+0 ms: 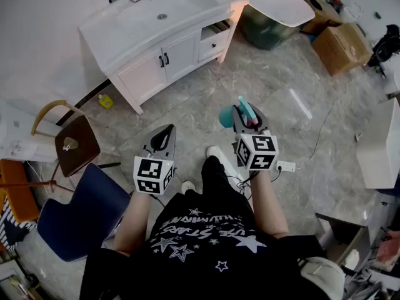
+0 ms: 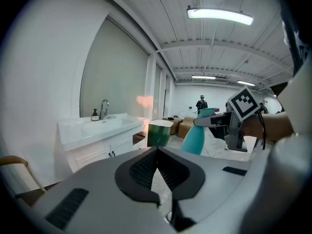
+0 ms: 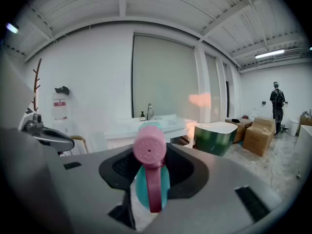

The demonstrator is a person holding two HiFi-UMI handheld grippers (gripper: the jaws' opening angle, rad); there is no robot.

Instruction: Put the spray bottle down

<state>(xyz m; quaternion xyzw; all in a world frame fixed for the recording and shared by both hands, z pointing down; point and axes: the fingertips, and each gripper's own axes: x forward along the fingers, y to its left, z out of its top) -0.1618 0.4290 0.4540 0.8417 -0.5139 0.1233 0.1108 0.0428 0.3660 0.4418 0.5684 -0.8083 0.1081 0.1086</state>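
Note:
My right gripper point(image 1: 245, 115) is shut on a teal spray bottle point(image 1: 227, 116) with a pink trigger head, held in the air above the marble floor. In the right gripper view the pink head point(image 3: 149, 147) points back at the camera. The teal body point(image 3: 139, 189) sits between the jaws of the right gripper point(image 3: 150, 179). From the left gripper view the bottle point(image 2: 195, 138) hangs to the right, with its body sloping down. My left gripper point(image 1: 164, 135) is level with it on the left, its pads point(image 2: 146, 167) meeting at the tip with nothing between them.
A white vanity with a sink point(image 1: 156, 24) stands ahead on the left. A green tub with a white rim point(image 1: 269, 27) and cardboard boxes point(image 1: 340, 45) are ahead on the right. A brown chair point(image 1: 75, 145) and a blue chair point(image 1: 81, 211) are at my left. A power strip point(image 1: 286, 166) lies on the floor.

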